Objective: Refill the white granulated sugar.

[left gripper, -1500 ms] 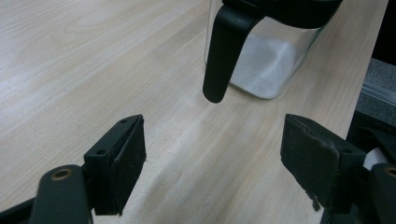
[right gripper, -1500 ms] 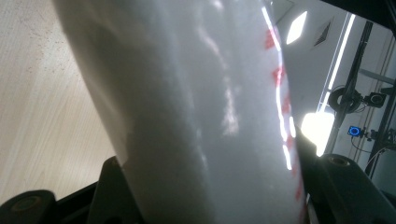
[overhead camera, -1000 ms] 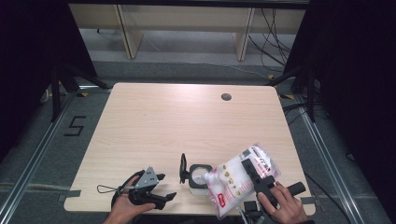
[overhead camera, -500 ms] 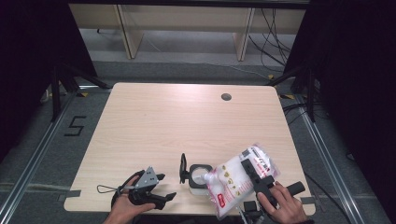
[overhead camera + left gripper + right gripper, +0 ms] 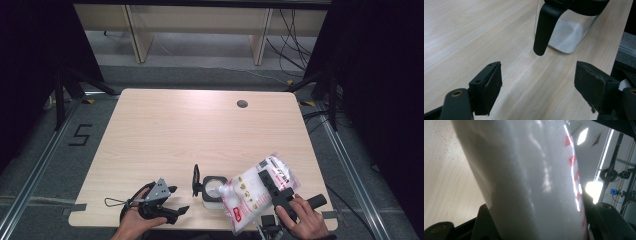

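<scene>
A: From the high view, where is the bag?
B: The right gripper point(image 5: 272, 192) holds the white bag point(image 5: 255, 192) near the table's point(image 5: 200, 130) front edge, tilted so its lower corner dips to the mouth of the clear container point(image 5: 212, 189). The bag is glossy white with red marks and small printed shapes.

A: And the other hand?
B: The left gripper point(image 5: 167, 202) rests low at the front left, its fingers pointing toward the container and parted with nothing between them.

A: What does the left gripper view add?
B: Its fingers point(image 5: 487, 87) stand wide apart over bare wood. Beyond them sits the container point(image 5: 569, 30), clear-walled with white powder in its bottom, a black rim and a black handle point(image 5: 544, 27) hanging down its side.

A: The right gripper view?
B: The bag point(image 5: 529, 180) stands close up between the fingers point(image 5: 484, 220), which press on both its sides: a shiny white film with red print along one edge.
</scene>
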